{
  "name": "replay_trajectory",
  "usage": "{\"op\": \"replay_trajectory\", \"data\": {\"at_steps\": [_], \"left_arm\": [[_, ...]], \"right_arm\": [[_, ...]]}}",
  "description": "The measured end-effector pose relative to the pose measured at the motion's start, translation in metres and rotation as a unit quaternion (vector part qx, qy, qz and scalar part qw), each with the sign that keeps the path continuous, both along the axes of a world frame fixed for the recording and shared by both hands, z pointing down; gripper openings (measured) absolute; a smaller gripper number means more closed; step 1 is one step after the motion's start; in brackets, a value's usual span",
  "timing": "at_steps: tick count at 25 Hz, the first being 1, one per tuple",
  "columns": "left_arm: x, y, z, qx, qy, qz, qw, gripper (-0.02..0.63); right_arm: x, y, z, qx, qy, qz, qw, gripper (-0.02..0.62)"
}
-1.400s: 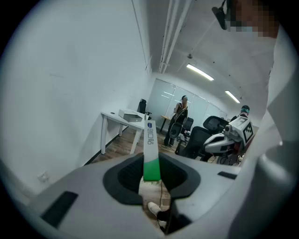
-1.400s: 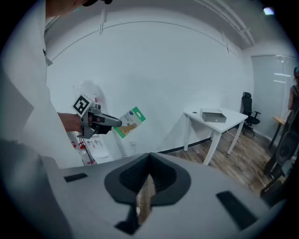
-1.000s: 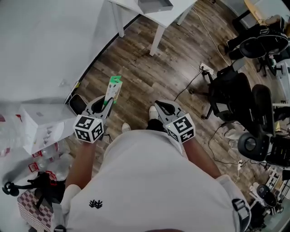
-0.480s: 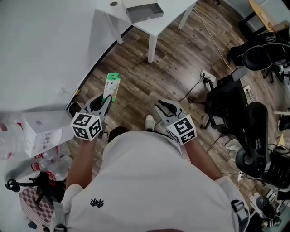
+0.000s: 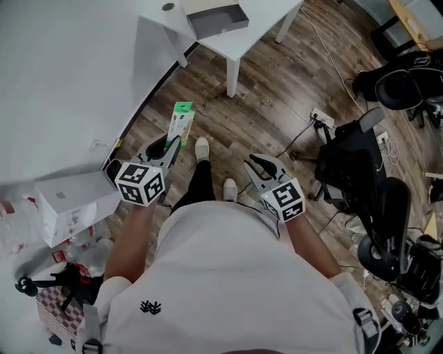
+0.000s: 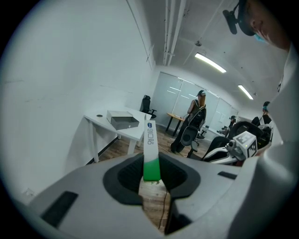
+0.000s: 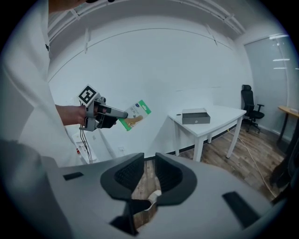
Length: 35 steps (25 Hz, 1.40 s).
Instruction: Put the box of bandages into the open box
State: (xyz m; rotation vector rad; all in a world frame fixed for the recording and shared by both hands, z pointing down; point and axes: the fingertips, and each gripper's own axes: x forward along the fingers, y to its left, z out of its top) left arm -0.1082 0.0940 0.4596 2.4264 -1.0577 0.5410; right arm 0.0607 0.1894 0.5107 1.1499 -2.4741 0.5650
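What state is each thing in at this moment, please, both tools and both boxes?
left tool: shut on the box of bandages
box of bandages: held in the air, outside the open box
right tool: open, nothing between its jaws
open box: open, standing on the white table

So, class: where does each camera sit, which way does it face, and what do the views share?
Head view: on the head, facing steeply down; shirt, arms, left gripper, right gripper.
Left gripper view: on that gripper, facing the table; jaws clamp the bandage box.
Right gripper view: on that gripper, facing the wall; empty open jaws.
Shared: the open box.
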Motion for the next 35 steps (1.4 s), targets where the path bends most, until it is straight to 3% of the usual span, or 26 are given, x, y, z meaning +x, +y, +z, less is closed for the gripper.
{"op": "replay_trajectory", "data": {"at_steps": [13,20,27,35], "left_arm": [[0.005,-0.165,0.004,0.012,0.002,0.061,0.9981,0.094],[0.012,-0.225,0.014,0.013,-0.007,0.097,0.9952,0.094],[0.035,-0.277,0.026,0.013,-0.025,0.093,0.9953,0.094],[0.068,-0.338,0.038,0.013,-0.059,0.057,0.9965,0.094]], "right_arm": [[-0.011,-0.139,-0.019,-0.003,0.03,0.053,0.998,0.072],[-0.016,-0.187,-0.023,-0.006,0.03,0.092,0.995,0.072],[0.006,-0.224,-0.017,-0.014,0.024,0.096,0.995,0.071],[0.055,-0.294,-0.021,-0.004,0.021,0.058,0.998,0.069]]}}
